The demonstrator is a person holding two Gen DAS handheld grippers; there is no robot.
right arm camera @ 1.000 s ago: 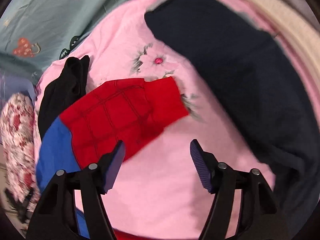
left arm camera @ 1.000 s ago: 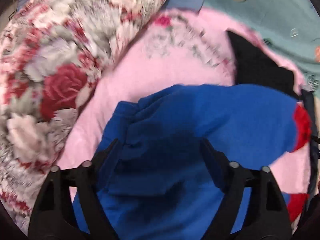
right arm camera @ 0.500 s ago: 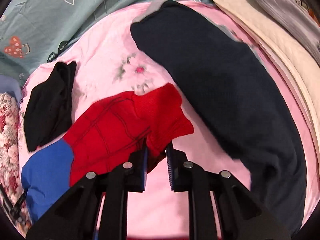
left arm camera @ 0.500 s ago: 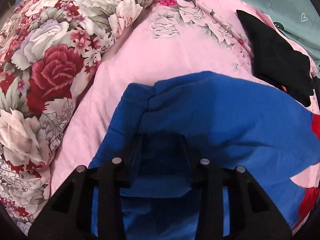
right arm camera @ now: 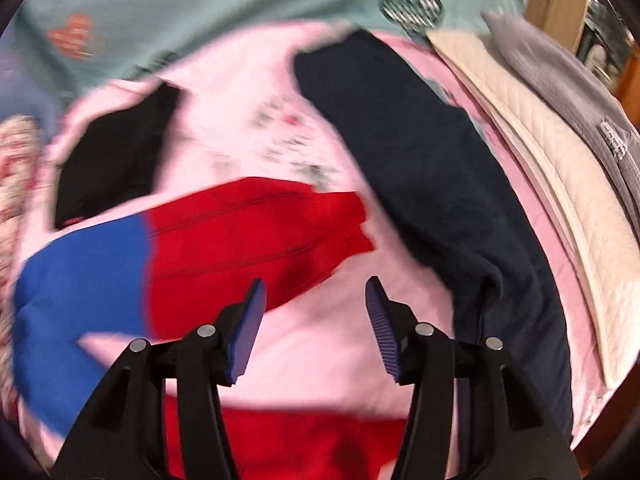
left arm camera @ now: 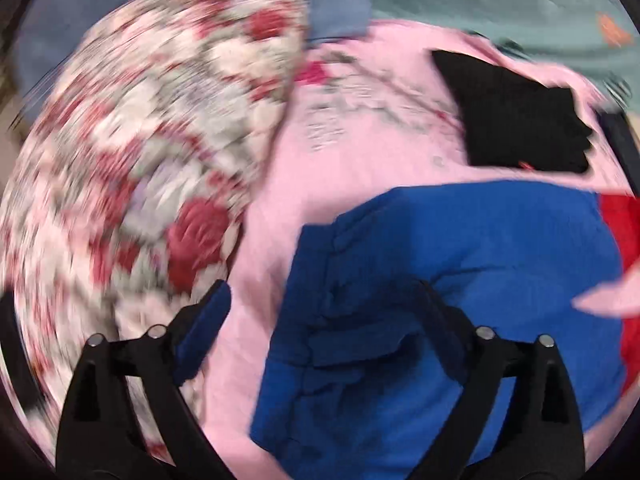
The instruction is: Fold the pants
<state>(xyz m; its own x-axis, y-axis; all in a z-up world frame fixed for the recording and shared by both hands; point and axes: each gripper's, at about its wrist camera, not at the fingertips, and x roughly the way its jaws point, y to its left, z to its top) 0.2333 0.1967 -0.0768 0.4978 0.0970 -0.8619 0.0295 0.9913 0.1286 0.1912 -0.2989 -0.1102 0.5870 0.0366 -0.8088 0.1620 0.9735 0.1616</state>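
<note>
One pair of blue-and-red pants (right arm camera: 208, 248) lying on one pink floral sheet (right arm camera: 320, 344); both legs showing, one stretched across the middle, the other at the bottom edge of the right view. One small black garment (left arm camera: 516, 116) sitting beyond the pants, one long dark navy garment (right arm camera: 432, 168) lying to the right. One rose-print pillow (left arm camera: 132, 152) showing at left. One teal printed sheet (right arm camera: 248, 0) lying behind. One cream quilted pad (right arm camera: 560, 184) and one grey cloth (right arm camera: 568, 68) stacking at the far right. Two grippers showing, one per view: left (left arm camera: 324, 312), right (right arm camera: 316, 308), both with jaws standing apart
</note>
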